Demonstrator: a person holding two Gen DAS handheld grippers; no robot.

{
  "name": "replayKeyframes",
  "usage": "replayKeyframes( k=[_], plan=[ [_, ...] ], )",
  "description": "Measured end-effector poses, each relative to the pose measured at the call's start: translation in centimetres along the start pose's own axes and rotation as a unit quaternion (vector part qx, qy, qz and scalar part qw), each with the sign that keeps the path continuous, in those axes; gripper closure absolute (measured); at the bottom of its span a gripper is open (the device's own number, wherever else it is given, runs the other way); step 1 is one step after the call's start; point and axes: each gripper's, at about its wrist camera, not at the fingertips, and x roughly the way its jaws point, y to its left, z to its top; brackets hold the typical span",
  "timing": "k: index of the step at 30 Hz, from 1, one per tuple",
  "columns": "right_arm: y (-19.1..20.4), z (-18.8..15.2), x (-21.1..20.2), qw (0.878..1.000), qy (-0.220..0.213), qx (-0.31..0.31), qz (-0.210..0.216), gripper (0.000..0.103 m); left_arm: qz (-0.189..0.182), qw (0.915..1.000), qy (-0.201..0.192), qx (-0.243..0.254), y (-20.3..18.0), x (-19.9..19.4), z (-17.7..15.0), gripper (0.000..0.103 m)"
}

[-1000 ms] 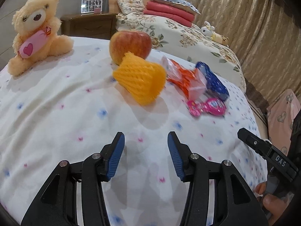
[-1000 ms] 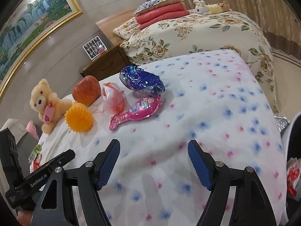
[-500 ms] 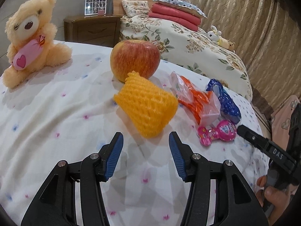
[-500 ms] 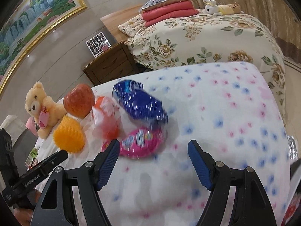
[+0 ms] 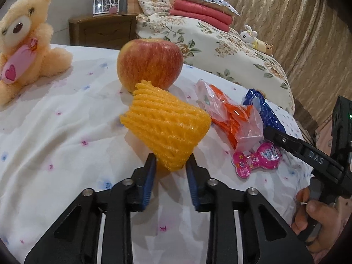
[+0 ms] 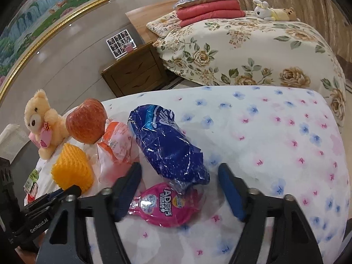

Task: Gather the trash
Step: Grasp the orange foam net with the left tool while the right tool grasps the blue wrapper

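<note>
Two grasps begin: left gripper (image 5: 171,167), closing, pinches the orange foam fruit net (image 5: 165,125) before the red apple (image 5: 150,63); right gripper (image 6: 179,190), closing but still open, straddles the pink flat wrapper (image 6: 164,204); next, lift.

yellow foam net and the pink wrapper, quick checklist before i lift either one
1. Yellow foam net between the left gripper pads: ok; jaws have just been closing.
2. Pads pressing the net: cannot tell.
3. Apple outside the left jaws: ok.
4. Pink wrapper between the right gripper fingers: ok, jaws closing, not yet gripping.
5. Blue wrapper clear of that grasp: not ok, it overlaps the pink one.
</note>
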Motion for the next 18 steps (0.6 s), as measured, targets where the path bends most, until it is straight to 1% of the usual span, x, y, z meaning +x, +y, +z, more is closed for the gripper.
replayKeyframes(
  k=[1,2,4,8,13,18],
  plan=[
    [0.1,0.0,0.1,1.0,0.004,-0.001,-0.002,0.057,0.0,1.0,-0.002,0.002,-0.1,-0.1,0.0,0.081],
    [0.1,0.0,0.2,1.0,0.006,-0.002,-0.003,0.058,-0.001,1.0,-0.006,0.004,-0.2,-0.2,0.0,0.083],
    [0.2,-0.1,0.1,1.0,0.003,-0.004,-0.005,0.064,-0.004,0.9999,-0.011,0.008,-0.4,-0.5,0.0,0.085],
    [0.0,-0.6,-1.0,1.0,-0.011,0.007,-0.008,0.067,-0.009,0.9997,-0.018,0.013,-0.6,-1.1,-0.3,0.087],
    [0.0,-1.8,-2.0,1.0,-0.002,0.014,-0.002,0.068,-0.022,0.9995,-0.012,0.018,-1.2,-1.7,-1.3,0.088],
    [0.0,-3.2,-3.8,1.0,-0.01,0.023,-0.002,0.069,-0.038,0.9987,-0.01,0.032,-2.3,-2.9,-2.4,0.088]
  ],
)
